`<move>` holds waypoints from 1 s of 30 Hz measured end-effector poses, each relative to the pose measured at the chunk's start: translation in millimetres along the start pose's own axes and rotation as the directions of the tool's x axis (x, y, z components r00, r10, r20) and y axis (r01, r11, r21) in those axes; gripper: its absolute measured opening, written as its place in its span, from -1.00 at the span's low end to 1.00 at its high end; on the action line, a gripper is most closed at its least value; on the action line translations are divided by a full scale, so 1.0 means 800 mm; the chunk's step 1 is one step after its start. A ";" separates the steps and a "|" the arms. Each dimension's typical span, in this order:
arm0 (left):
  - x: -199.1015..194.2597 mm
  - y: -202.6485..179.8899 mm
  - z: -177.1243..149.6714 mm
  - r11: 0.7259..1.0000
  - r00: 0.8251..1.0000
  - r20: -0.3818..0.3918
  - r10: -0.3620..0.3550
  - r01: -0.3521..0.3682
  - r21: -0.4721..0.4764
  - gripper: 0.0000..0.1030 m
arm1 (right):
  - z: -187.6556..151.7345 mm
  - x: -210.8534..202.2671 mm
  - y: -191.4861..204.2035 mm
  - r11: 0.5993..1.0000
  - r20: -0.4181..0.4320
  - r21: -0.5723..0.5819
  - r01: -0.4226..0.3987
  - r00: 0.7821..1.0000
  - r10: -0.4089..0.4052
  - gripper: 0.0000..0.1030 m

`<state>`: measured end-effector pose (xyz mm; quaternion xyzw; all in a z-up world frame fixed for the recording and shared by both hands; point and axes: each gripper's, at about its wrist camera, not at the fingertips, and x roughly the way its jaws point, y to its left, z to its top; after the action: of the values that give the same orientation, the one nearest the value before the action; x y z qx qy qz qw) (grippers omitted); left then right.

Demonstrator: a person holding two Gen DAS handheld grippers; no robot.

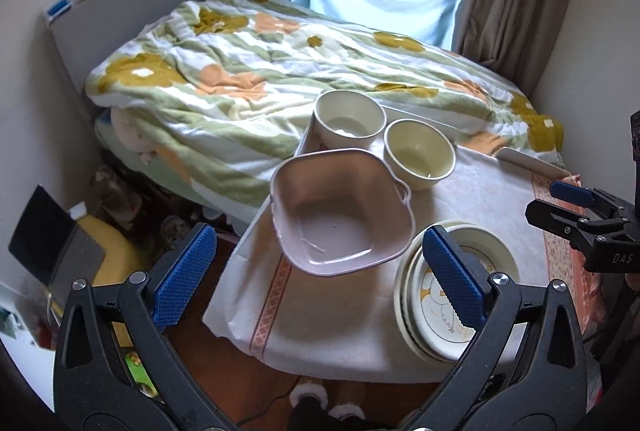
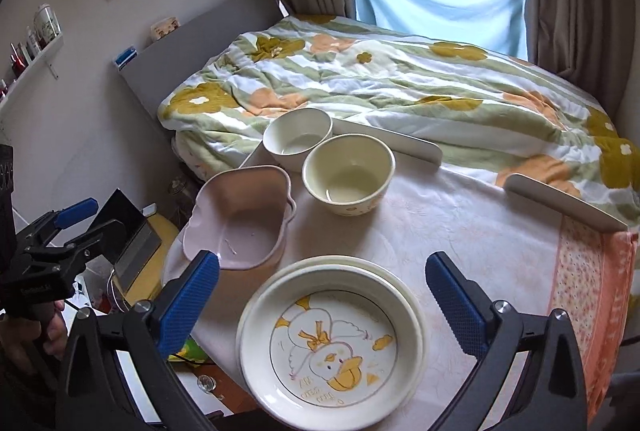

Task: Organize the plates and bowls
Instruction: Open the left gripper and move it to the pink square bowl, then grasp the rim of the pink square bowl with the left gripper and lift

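A stack of cream plates point(image 2: 332, 335), the top one with a duck drawing, lies at the table's near edge; it also shows in the left wrist view point(image 1: 452, 291). A pink square bowl point(image 1: 340, 215) sits at the table's left edge point(image 2: 236, 219). Two cream bowls stand behind it: one nearer point(image 2: 348, 173) point(image 1: 418, 155), one farther point(image 2: 298, 137) point(image 1: 348, 119). My left gripper point(image 1: 320, 271) is open and empty, above the pink bowl's near side. My right gripper point(image 2: 320, 299) is open and empty, over the plate stack.
The table wears a white cloth point(image 2: 460, 223) with an orange patterned border. A white tray rim point(image 2: 560, 201) runs along its far edge. A bed with a flowered quilt point(image 2: 400, 79) lies right behind. Clutter and a tablet point(image 1: 52, 243) lie on the floor at left.
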<state>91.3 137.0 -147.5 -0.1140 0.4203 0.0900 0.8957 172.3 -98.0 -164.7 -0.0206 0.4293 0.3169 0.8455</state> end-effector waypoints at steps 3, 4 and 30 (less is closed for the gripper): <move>0.033 0.034 -0.008 0.996 0.998 -0.042 -0.045 0.042 -0.077 0.97 | 0.009 0.047 0.018 0.998 -0.047 0.003 -0.059 0.997 0.059 1.00; 0.046 0.044 -0.010 0.993 0.996 -0.061 -0.066 0.060 -0.105 0.92 | 0.012 0.067 0.023 0.998 -0.081 0.006 -0.056 0.995 0.056 1.00; 0.189 0.077 0.000 0.973 0.953 -0.221 -0.205 0.173 -0.155 -0.76 | 0.004 0.221 0.027 0.989 -0.290 0.105 -0.103 0.948 0.129 -0.74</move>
<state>170.9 205.7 -272.1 -0.2232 0.5039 0.0173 0.8343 238.8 12.3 -288.4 -0.0050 0.5652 0.3400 0.7516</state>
